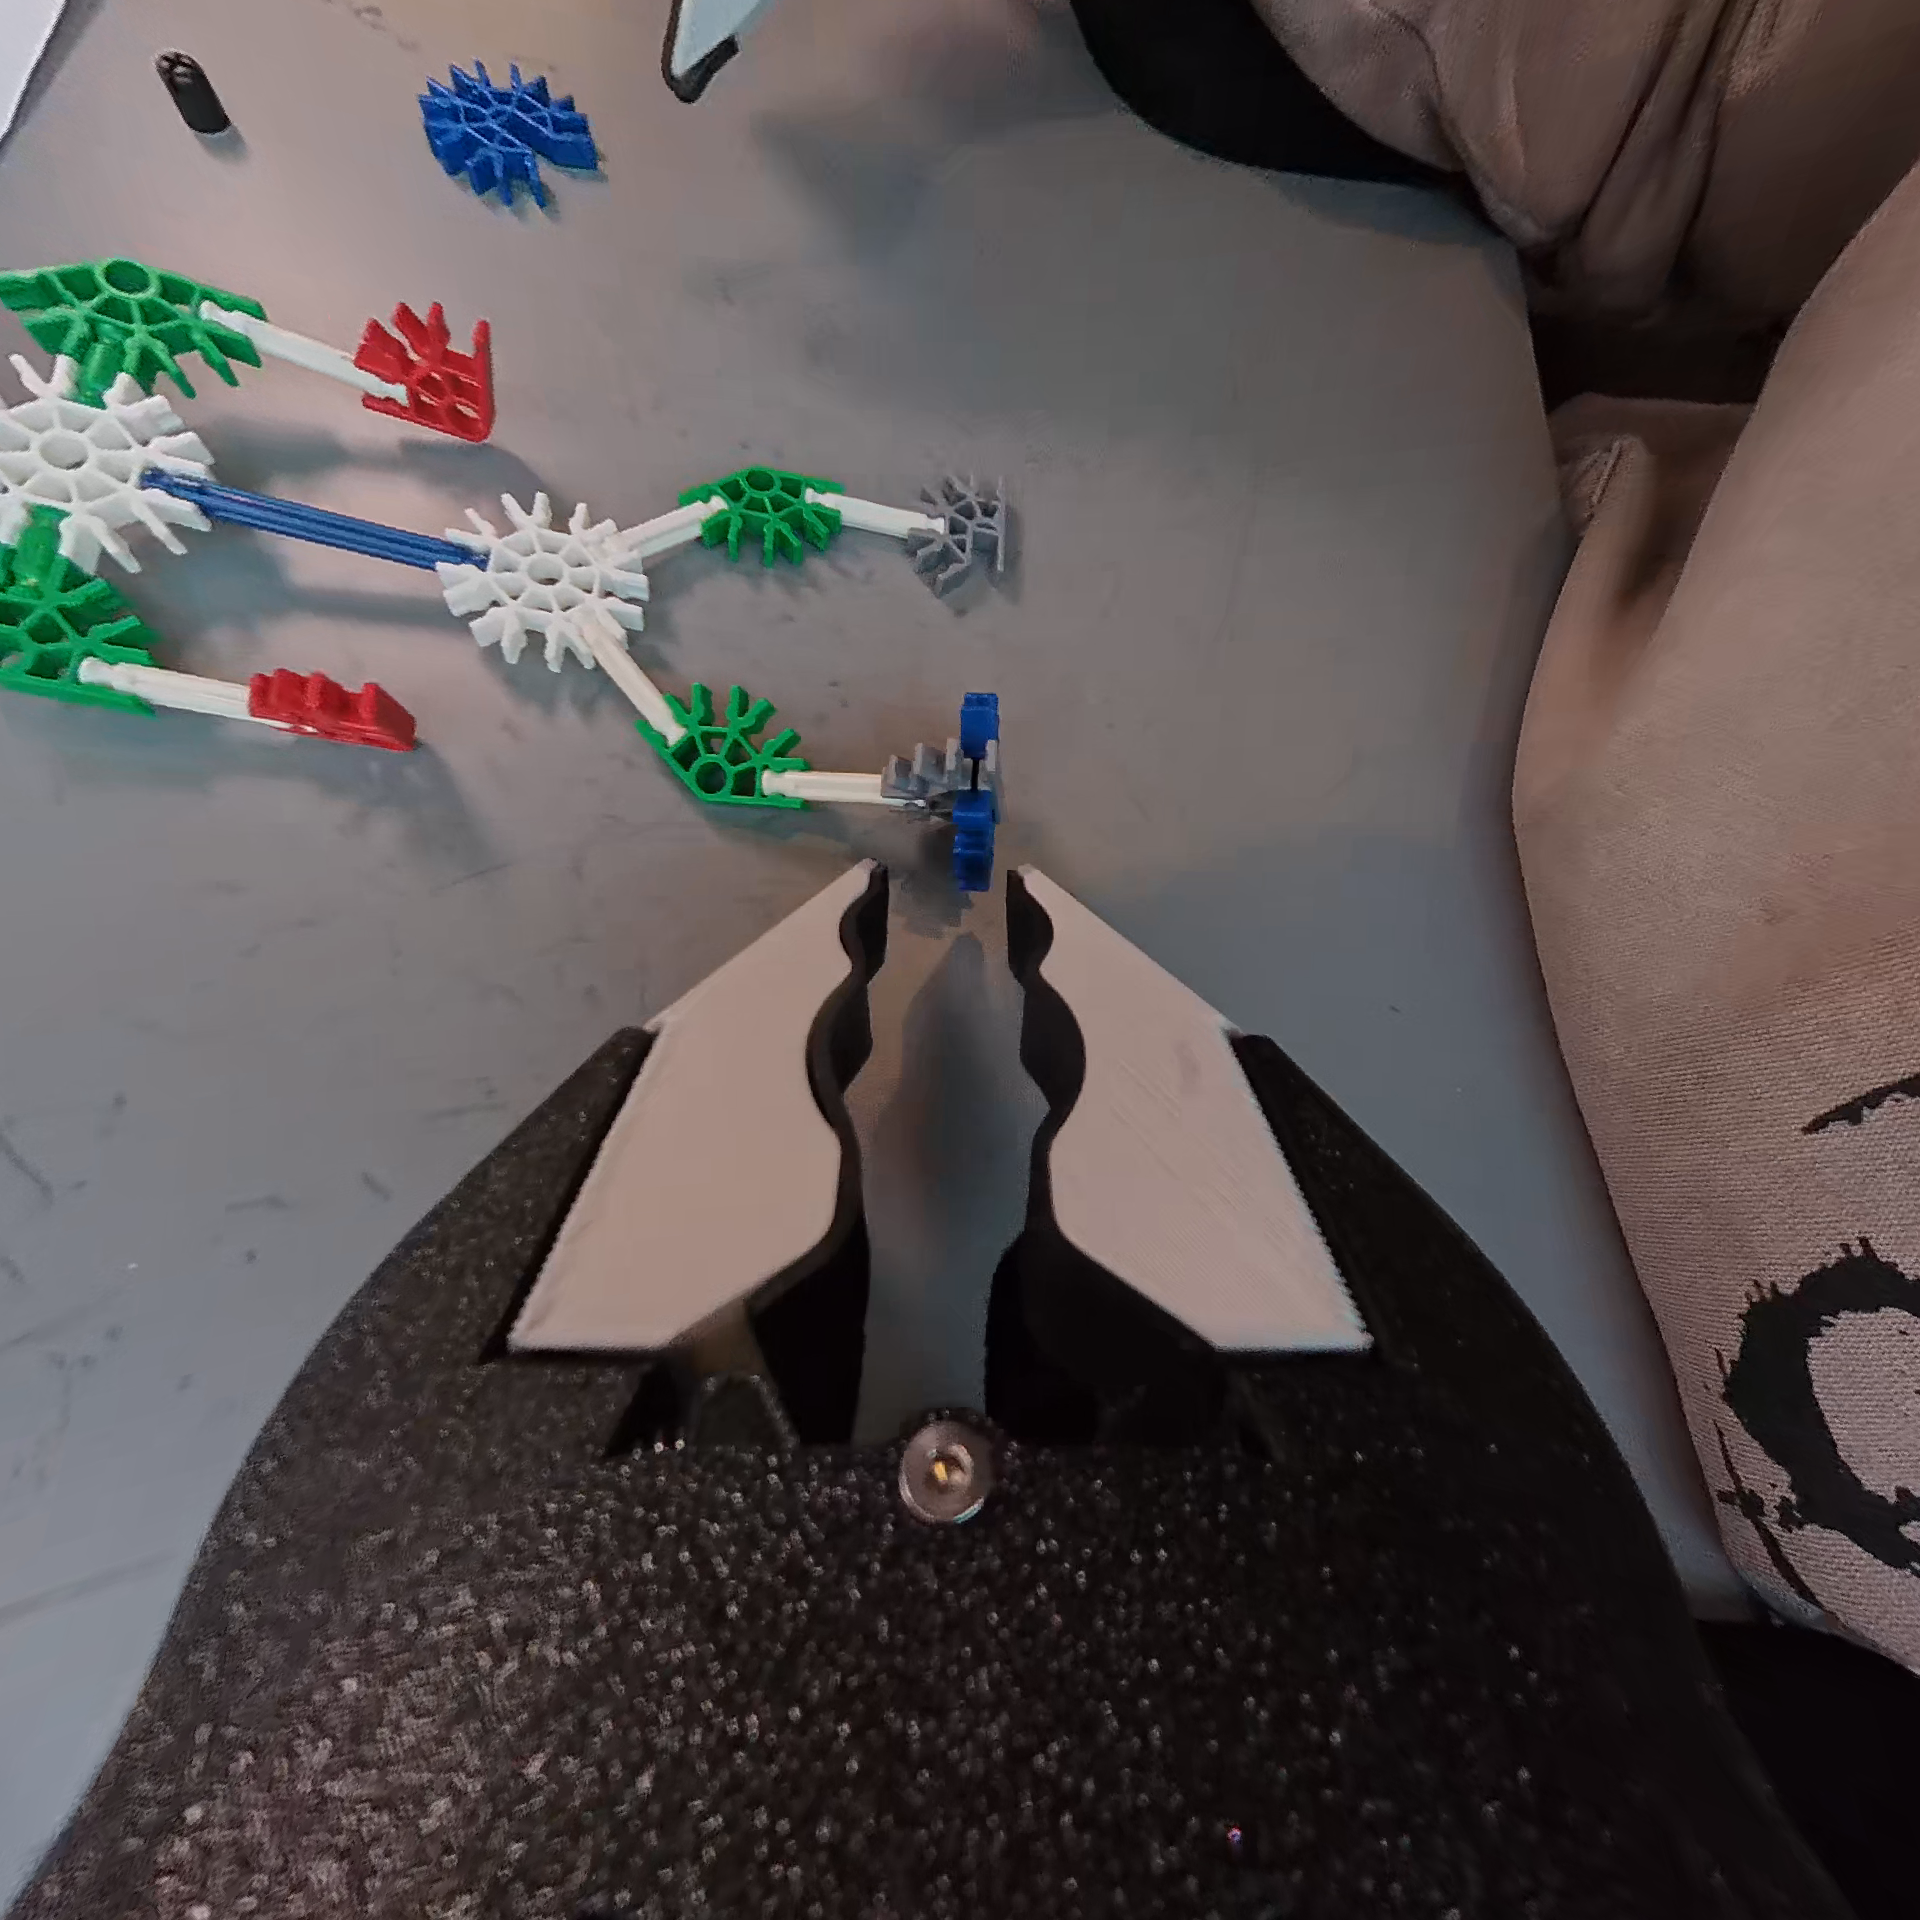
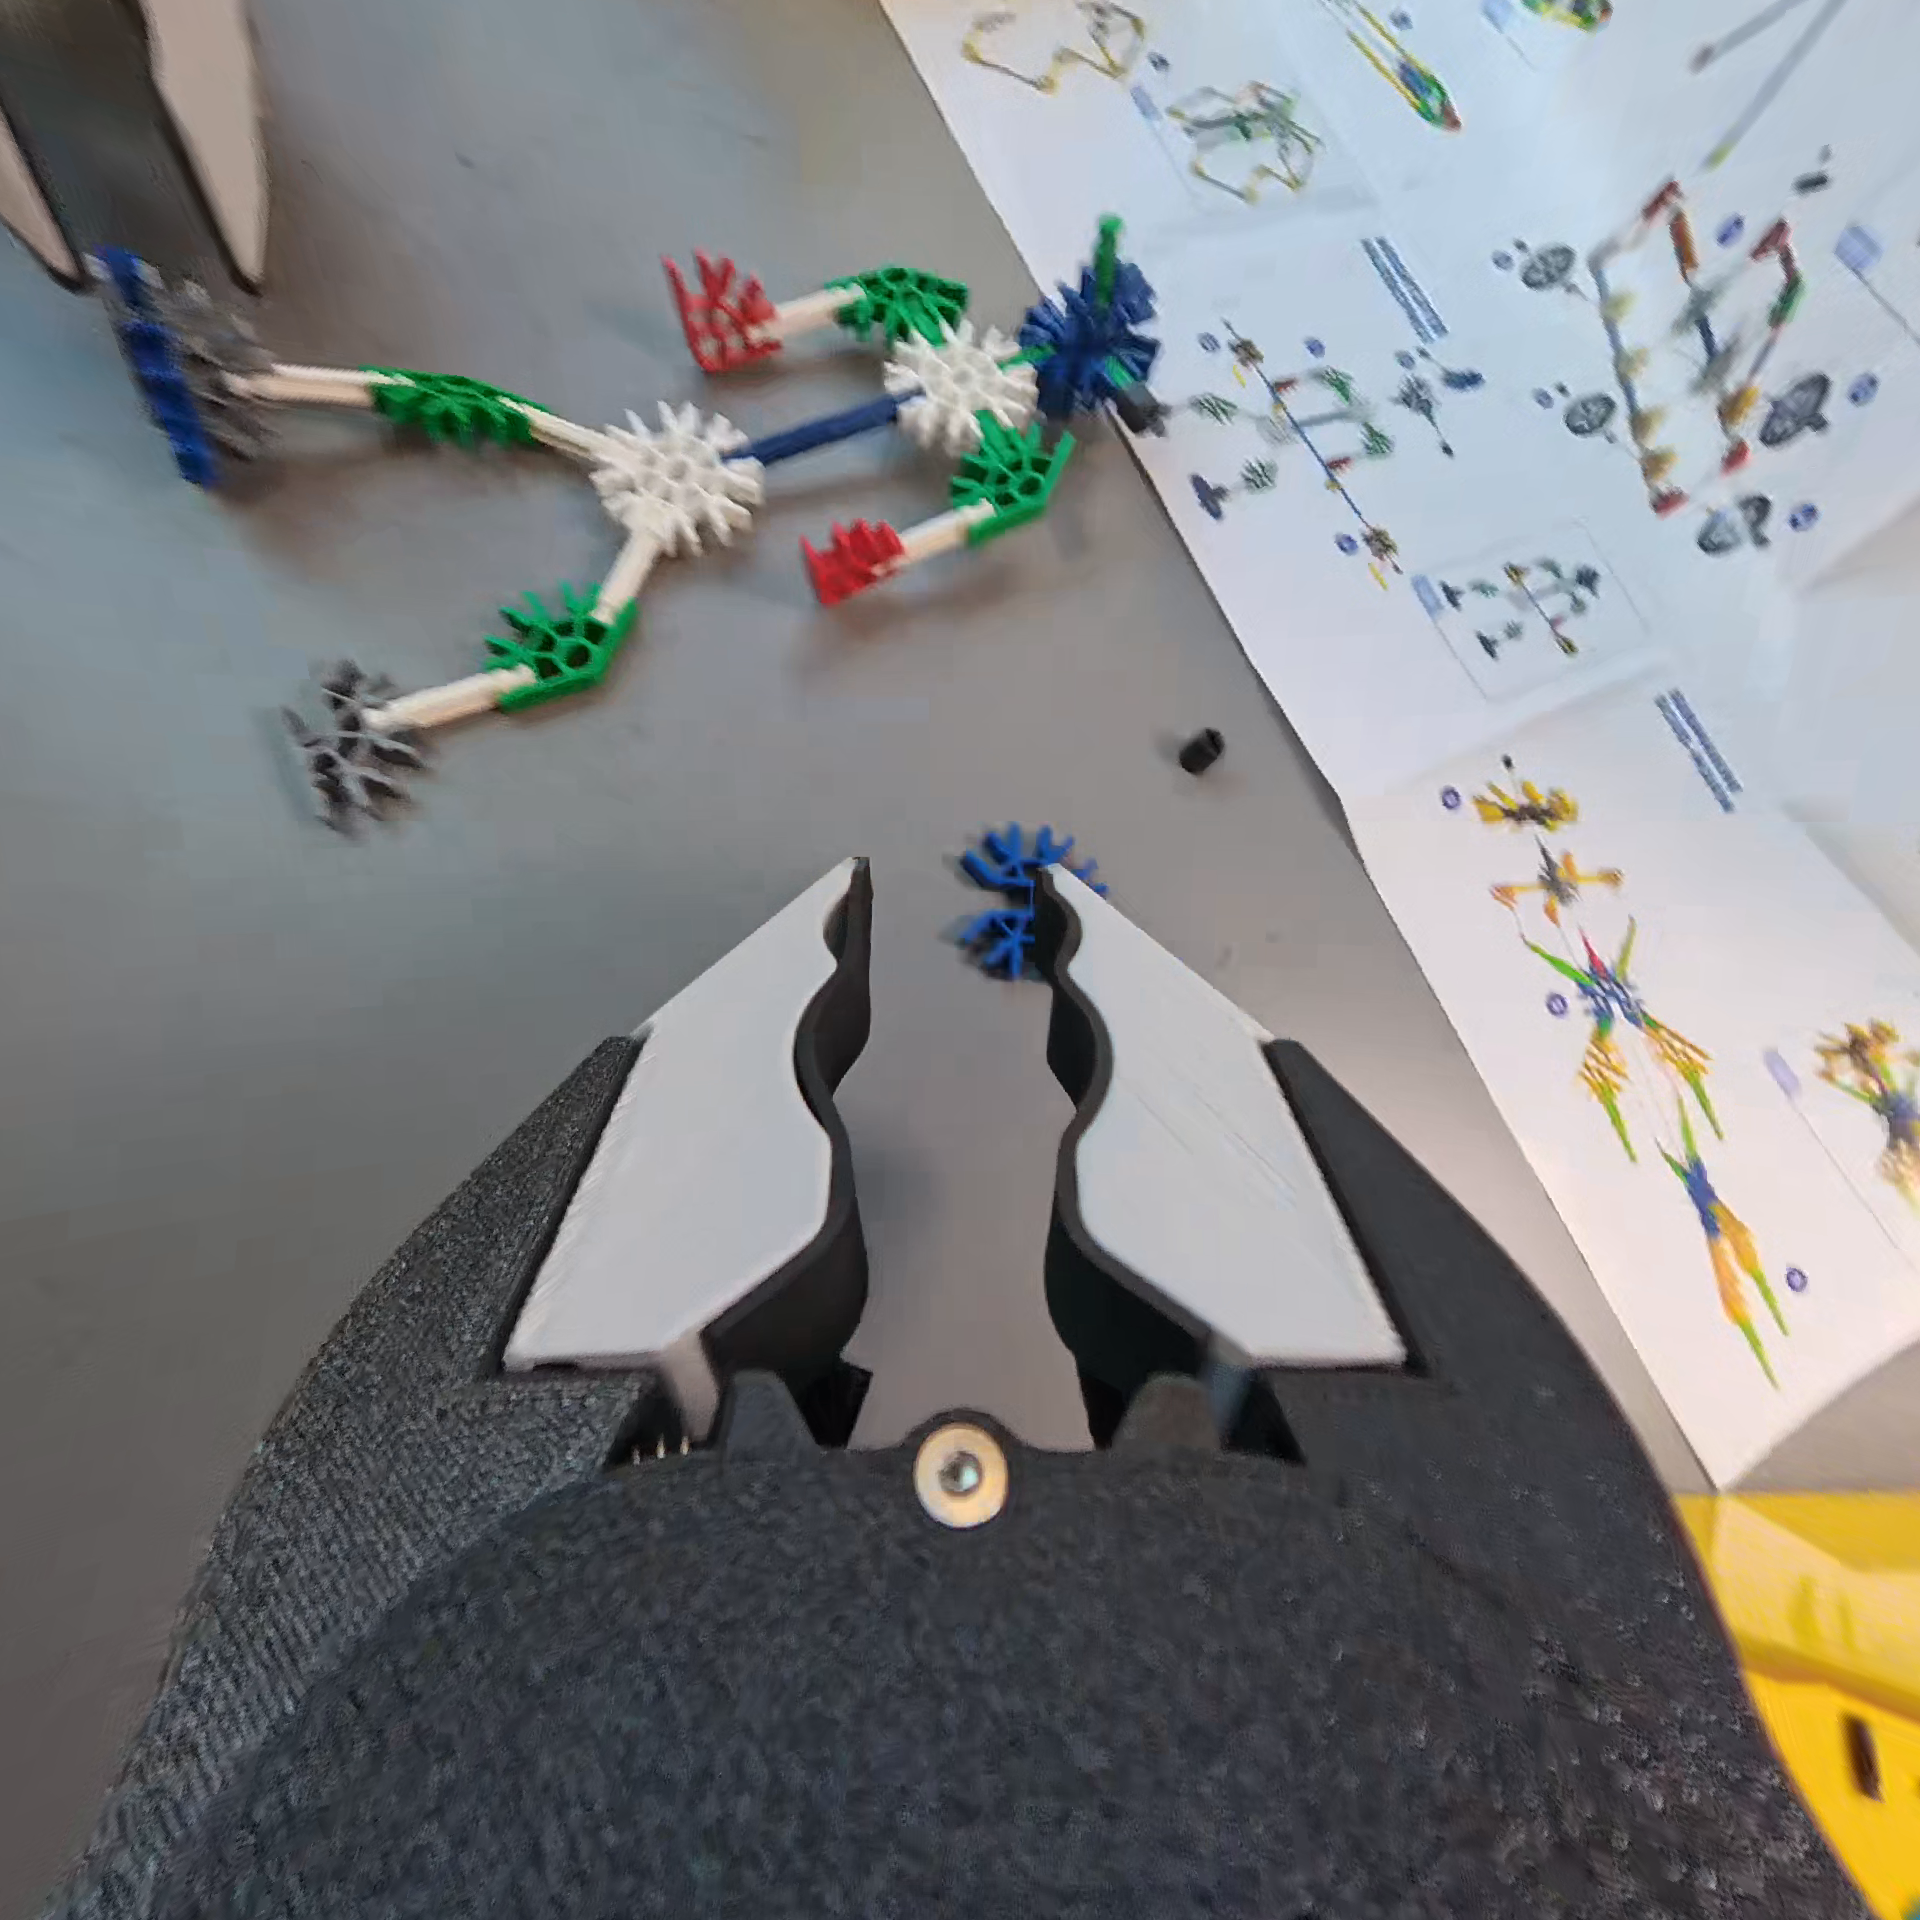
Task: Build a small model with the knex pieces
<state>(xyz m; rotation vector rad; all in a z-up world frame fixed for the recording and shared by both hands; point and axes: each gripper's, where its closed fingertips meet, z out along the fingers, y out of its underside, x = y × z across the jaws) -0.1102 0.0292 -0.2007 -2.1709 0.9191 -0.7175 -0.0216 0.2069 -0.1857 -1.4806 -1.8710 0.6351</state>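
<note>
A flat model of rods and connectors point(image 1: 545, 577) lies on the grey table point(image 1: 1195, 520); it also shows in the right wrist view point(image 2: 675, 488). At one leg end, a blue connector point(image 1: 977, 790) stands upright on a grey connector point(image 1: 925, 779). My left gripper point(image 1: 945, 878) is open and empty, its tips just short of that blue connector. Its fingers point(image 2: 213, 135) show at the top left of the right wrist view, above the same blue connector point(image 2: 156, 364). My right gripper point(image 2: 954, 873) is open and empty over a loose blue connector point(image 2: 997, 899), which is partly hidden behind the right finger.
A printed instruction sheet point(image 2: 1558, 520) covers the table's right side. A yellow box point(image 2: 1818, 1662) sits at the lower right. A small black piece point(image 2: 1202, 750) lies near the sheet. A person's beige garment point(image 1: 1714, 727) borders the table edge. Across from one pair of fingers to the other is roughly 20 centimetres. The left gripper is farther from the small black piece point(image 2: 1202, 750), some 25 centimetres, than the right, some 8 centimetres. Seen from the left wrist view point(image 1: 200, 87) as well.
</note>
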